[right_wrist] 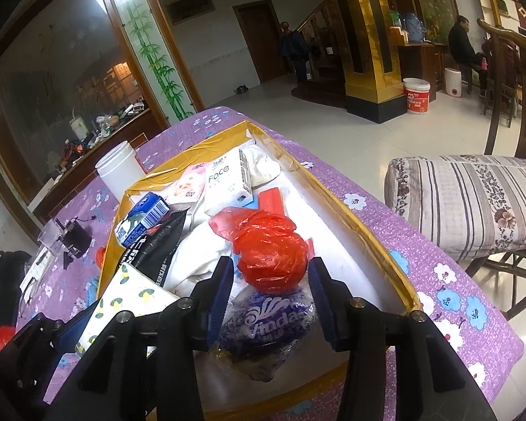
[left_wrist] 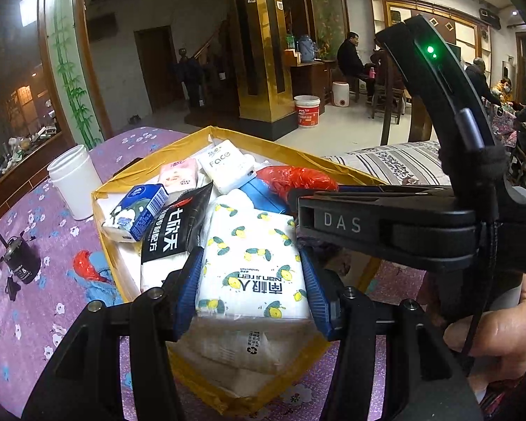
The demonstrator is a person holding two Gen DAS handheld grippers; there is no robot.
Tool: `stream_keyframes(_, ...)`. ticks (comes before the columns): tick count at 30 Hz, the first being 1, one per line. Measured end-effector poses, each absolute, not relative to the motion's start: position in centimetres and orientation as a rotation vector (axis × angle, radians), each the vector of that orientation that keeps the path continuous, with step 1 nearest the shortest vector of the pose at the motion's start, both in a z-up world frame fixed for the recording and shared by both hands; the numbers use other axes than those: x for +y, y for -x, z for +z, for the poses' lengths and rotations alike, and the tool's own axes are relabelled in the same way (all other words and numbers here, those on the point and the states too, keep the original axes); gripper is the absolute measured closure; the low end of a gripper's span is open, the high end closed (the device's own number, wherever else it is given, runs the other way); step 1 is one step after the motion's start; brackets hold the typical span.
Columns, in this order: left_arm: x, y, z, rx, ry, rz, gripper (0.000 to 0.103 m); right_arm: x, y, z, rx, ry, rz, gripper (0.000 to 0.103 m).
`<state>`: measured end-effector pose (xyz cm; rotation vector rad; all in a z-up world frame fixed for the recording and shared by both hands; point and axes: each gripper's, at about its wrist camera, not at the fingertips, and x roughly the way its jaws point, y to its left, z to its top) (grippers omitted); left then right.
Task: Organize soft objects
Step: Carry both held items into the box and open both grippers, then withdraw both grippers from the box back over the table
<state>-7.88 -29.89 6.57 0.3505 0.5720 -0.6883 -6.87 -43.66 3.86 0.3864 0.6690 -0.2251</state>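
At frame centre, our left gripper (left_wrist: 252,291) clamps the lemon-print tissue pack (left_wrist: 252,259); our right gripper (right_wrist: 268,301) gapes around the red bag (right_wrist: 270,252).

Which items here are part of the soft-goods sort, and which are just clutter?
In the job:
lemon-print tissue pack, gripped by left tool
red plastic bag, between open right tool
Vinda pack
Face tissue pack
gold-edged box

Lying about:
white jar
black cup
striped cushion

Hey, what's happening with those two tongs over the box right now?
Left tongs shut on lemon-print tissue pack. Right tongs open around red plastic bag. Both over the crowded box.
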Motion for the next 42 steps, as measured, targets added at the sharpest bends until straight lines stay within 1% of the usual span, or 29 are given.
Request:
stream_keyframes(4,-29.8,8.0,6.7,0.562,-0.346,-0.686,0.05,-43.8,6.9,3.9,0.673,-0.395,-0.223,0.054)
stream_keyframes(8,-29.7,8.0,6.8,0.555,-0.345,-0.685,0.046,-43.8,7.1,4.2,0.666,-0.396,-0.226,0.045)
stream_keyframes(14,-29.5,8.1,7.1,0.54,-0.334,-0.683,0.041,-43.9,7.6,4.9,0.642,-0.4,-0.234,0.043)
stream_keyframes(24,-29.5,8.5,7.3,0.526,-0.337,-0.682,0.041,-43.7,8.2,5.7,0.627,-0.393,-0.238,0.041)
stream_keyframes(26,-29.4,8.4,7.4,0.526,-0.333,-0.683,0.04,-43.7,8.4,5.9,0.621,-0.392,-0.241,0.039)
stream_keyframes(30,-29.2,8.4,7.6,0.524,-0.322,-0.68,0.035,-43.7,8.7,6.5,0.611,-0.39,-0.246,0.038)
stream_keyframes(33,-29.1,8.6,8.0,0.519,-0.317,-0.687,0.034,-43.6,9.0,7.0,0.604,-0.385,-0.247,0.038)
stream_keyframes(36,-28.9,8.9,8.4,0.531,-0.313,-0.704,0.025,-43.6,9.4,7.5,0.595,-0.381,-0.249,0.034)
stream_keyframes(42,-27.6,9.3,9.9,0.53,-0.278,-0.724,0.025,-43.5,10.2,8.6,0.57,-0.381,-0.255,0.032)
